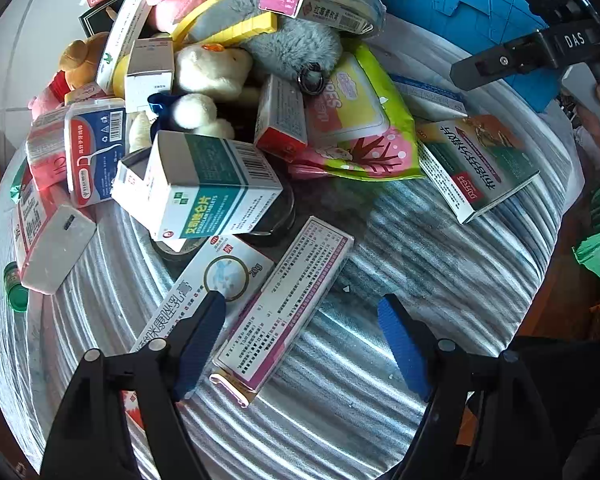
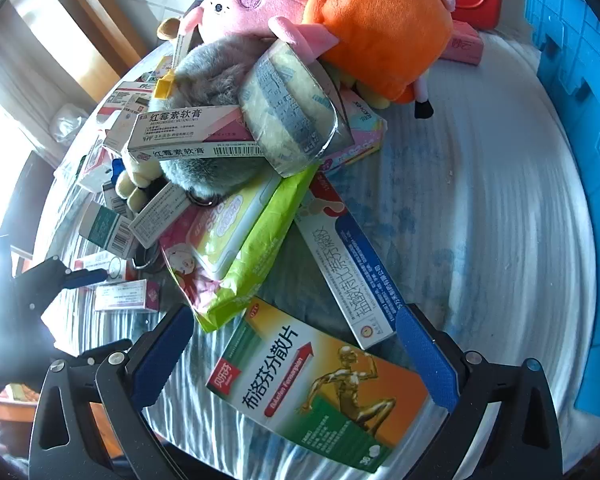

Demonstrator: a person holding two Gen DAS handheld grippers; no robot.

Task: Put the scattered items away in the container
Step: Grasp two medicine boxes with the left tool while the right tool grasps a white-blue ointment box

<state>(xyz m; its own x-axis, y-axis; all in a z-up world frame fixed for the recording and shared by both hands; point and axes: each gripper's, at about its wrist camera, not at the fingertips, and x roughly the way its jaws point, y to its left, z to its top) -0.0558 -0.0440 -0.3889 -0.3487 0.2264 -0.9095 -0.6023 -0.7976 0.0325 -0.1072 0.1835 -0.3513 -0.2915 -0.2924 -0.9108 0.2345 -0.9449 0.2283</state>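
Below, on the ribbed, glossy tabletop [image 2: 480, 208], flat cardboard boxes lie beside the blue plastic crate [image 2: 572, 80]: left tongs [image 1: 302, 340] gape around a purple-edged carton [image 1: 284, 304]; right tongs [image 2: 296, 356] straddle the ibuprofen box [image 2: 320, 392], untouched.

Daylit, bright overall, both views sharp at centre w/ strong fisheye bending: straight box edges curve, corners go black. Right wrist view: hard white glare at the left edge, probably a window, washes out detail there and leaves the black two-finger left gripper [image 2: 85, 276] nearly a silhouette. Striped silvery-white table cover [image 2: 500, 240] shows soft sheen, faint shadows under boxes. Left wrist view: even light, dark shade under the pile round the green-and-white tablet carton [image 1: 204, 188]; rim objects smeared, slightly soft.
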